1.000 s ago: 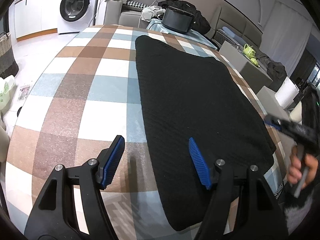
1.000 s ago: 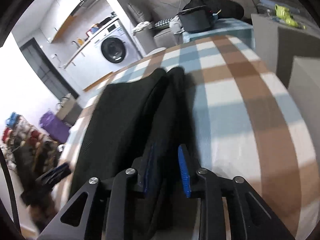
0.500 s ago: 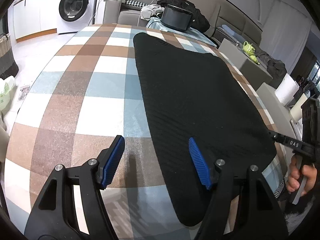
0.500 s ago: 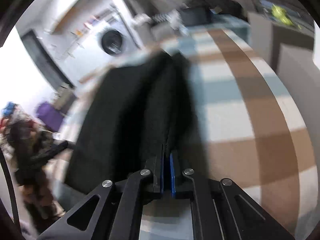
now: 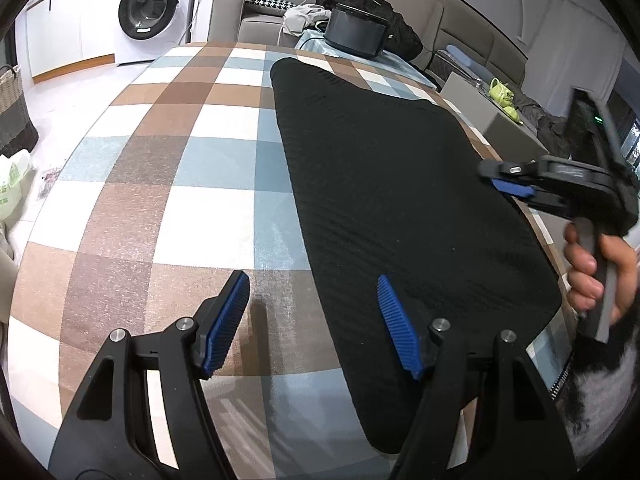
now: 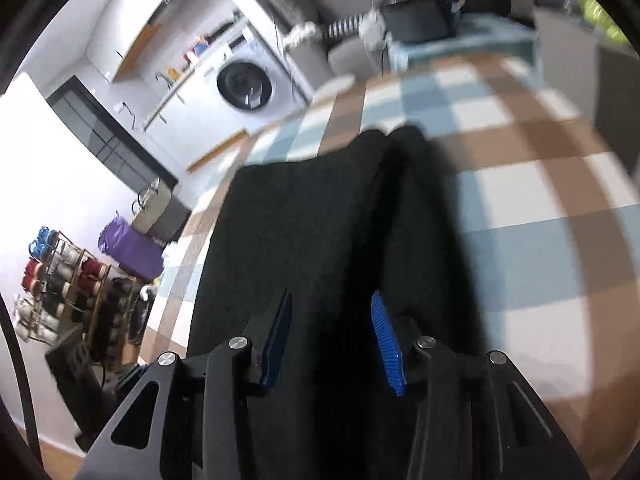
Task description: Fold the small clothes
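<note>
While one black garment [image 5: 392, 184] lies spread flat on the right half of the checked tablecloth [image 5: 192, 168], I hold my left gripper [image 5: 316, 320] low over its near-left edge, jaws spread wide, one blue pad over bare cloth and the other over the knit. The garment is a ribbed black piece, smooth across its top, its far end rounded and its near end hanging toward the table's edge; from the right wrist camera a lengthwise fold line runs up its middle [image 6: 380, 208]. My right gripper [image 6: 332, 340] sits over that same garment at its right side, its two blue pads parted with nothing pinched between them; in the left wrist view it shows at the garment's right border [image 5: 516, 188], gripped by my right hand [image 5: 600, 272].

The tablecloth is a plaid of brown, pale blue and white squares. Beyond the table stand one white washing machine [image 5: 148, 4], a grey sofa [image 5: 260, 16] with loose clothes on it, and one dark bin [image 5: 356, 32] on a blue-covered stand. One yellow-green item [image 5: 502, 92] rests on a grey box to the right. A shoe rack [image 6: 72, 280] shows in the right wrist view, somewhat blurred.
</note>
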`<state>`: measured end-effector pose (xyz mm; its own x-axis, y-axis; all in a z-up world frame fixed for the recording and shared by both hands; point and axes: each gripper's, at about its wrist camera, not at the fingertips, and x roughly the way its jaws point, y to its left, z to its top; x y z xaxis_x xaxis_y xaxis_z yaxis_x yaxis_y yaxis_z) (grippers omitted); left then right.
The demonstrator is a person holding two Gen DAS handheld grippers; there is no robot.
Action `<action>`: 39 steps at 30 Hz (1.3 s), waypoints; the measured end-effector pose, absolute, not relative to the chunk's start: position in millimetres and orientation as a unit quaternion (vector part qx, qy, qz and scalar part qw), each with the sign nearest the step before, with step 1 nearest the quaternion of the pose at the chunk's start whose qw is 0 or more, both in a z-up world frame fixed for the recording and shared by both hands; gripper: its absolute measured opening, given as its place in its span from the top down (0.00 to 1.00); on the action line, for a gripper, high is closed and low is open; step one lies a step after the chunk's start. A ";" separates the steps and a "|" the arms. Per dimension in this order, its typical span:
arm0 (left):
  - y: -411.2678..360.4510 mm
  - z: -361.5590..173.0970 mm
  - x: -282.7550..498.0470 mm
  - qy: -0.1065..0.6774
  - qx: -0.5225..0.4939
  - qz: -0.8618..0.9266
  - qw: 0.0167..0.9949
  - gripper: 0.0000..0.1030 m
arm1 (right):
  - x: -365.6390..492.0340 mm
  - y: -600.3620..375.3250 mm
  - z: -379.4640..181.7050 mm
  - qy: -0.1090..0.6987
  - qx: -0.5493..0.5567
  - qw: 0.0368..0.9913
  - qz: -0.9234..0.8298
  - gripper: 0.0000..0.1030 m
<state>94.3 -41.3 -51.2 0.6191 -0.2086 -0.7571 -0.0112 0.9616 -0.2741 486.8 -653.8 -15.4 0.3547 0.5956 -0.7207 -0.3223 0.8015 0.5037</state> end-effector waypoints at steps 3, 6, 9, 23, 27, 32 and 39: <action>-37.0 -51.1 94.1 0.432 -0.131 -0.053 0.891 0.38 | 482.8 -646.6 3.3 0.437 0.107 0.839 0.306 0.92; -33.4 -54.3 96.9 0.436 -0.136 -0.053 0.888 0.38 | 493.5 -648.7 -6.4 0.454 0.077 0.852 0.247 0.92; -32.0 -56.7 96.3 0.441 -0.137 -0.051 0.885 0.38 | 496.0 -655.5 -27.3 0.501 0.100 0.825 0.241 0.90; -58.7 -57.3 71.4 0.448 -0.123 -0.089 0.881 0.38 | 383.8 -688.5 -16.6 0.450 0.096 0.824 0.330 0.94; -59.9 -61.1 70.4 0.455 -0.138 -0.100 0.874 0.38 | 388.0 -683.8 -20.4 0.479 0.052 0.833 0.271 0.92; -62.5 -60.8 67.8 0.455 -0.136 -0.101 0.874 0.38 | 372.4 -702.5 -12.2 0.459 0.069 0.845 0.264 0.38; -83.5 -59.8 67.1 0.450 -0.099 -0.125 0.879 0.60 | 380.6 -714.0 -33.7 0.483 0.108 0.829 0.259 0.34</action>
<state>67.1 -83.5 -59.8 0.5640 -0.3082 -0.7661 0.1309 0.9494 -0.2856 380.6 -714.0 -33.7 0.3988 0.5346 -0.7451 -0.3259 0.8421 0.4297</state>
